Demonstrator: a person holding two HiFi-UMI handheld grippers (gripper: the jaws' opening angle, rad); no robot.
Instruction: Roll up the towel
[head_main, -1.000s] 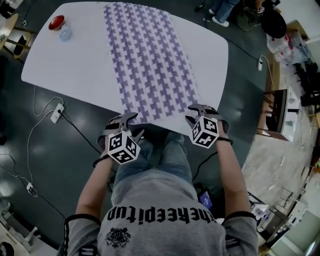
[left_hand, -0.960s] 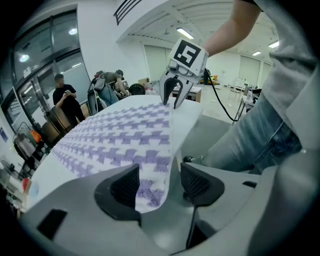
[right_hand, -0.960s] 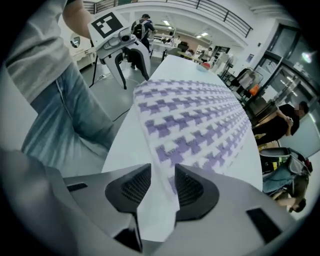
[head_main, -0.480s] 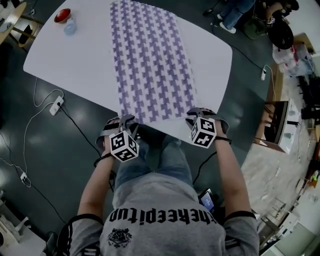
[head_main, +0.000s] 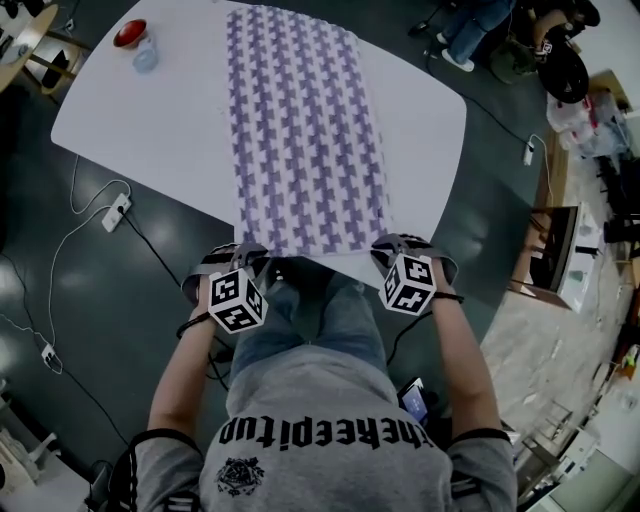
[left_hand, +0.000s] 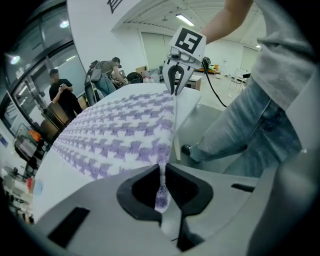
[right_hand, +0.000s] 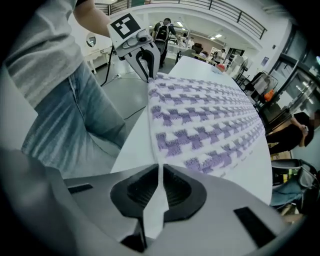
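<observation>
Person stood at the near edge of the table (head_main: 135, 115), jeans (head_main: 330, 320) directly below the head camera, both claws pointing steeply down.

Left claw (head_main: 249, 254): jaws had just been closing and were now narrow, pinched on the near-left corner of the towel (head_main: 300, 130). The left gripper view showed a thin fold of purple-and-white cloth standing between the pads.

Right claw (head_main: 392, 246): jaws had also just been closing, now narrow, gripping the near-right corner. The right gripper view showed the white hem pressed between the pads.

Each claw was visible from the other's camera, at opposite ends of the near hem.

Towel: purple pattern on white, spread flat lengthwise down the middle of the white table. The near hem lay at the near table edge and the far end reached the far edge.

Far-left table corner: red bowl (head_main: 129, 33), with a small bluish item (head_main: 146, 58) just beside it, too small to identify. Both were well apart from the towel.

Floor, left of the table: power strip (head_main: 117, 212) with cable.
</observation>
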